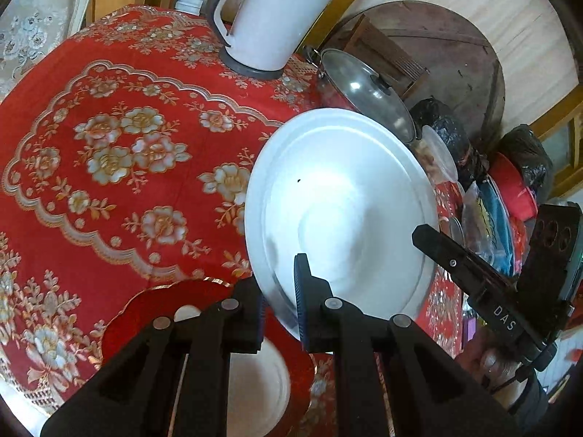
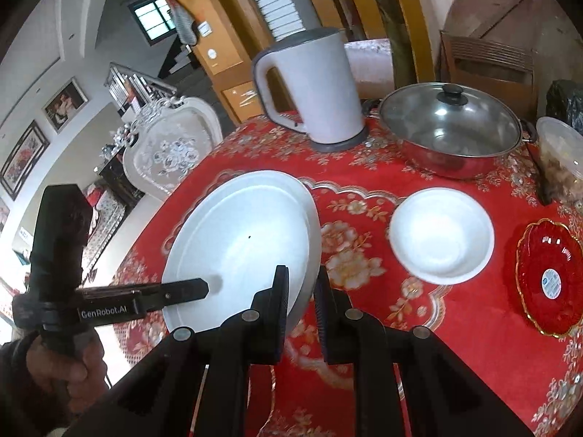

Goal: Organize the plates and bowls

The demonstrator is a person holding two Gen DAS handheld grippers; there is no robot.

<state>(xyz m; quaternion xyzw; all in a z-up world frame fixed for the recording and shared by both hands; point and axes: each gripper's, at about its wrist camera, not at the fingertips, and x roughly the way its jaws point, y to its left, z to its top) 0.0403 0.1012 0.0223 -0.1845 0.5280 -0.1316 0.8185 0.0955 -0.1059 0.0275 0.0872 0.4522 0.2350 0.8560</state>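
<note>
Fingers first: both grippers are pinching the same big round white plate [image 1: 340, 196]. On the left gripper [image 1: 278, 313] one ribbed pad sits on the plate's face and the other goes behind the rim at the near edge, so it's clamped on the plate. The right gripper [image 2: 300, 309] is doing the same from the opposite side, jaws closed over the rim.

The plate is lifted and tilted, not flat on the red floral tablecloth [image 1: 109, 153], and from the left wrist view its face is turned toward me. So the plate runs edge-on between the two grippers, one at each end of its width.

Using the plate as the landmark: the small white bowl [image 2: 441, 235] sits on the cloth just to its right in the right wrist view, and further right again is the scalloped red glass dish with the gold rim [image 2: 550, 278]. In the left wrist view a red dish with something white in it shows right under the plate's near edge; I can't tell if it's a second one. Behind the plate are the white electric kettle [image 2: 313, 87] and the steel pot with the glass lid [image 2: 450, 129].

My guess is the plate gets laid down as the base of a stack, and the right gripper is nearer the bowl, so that one would go fetch it.
</note>
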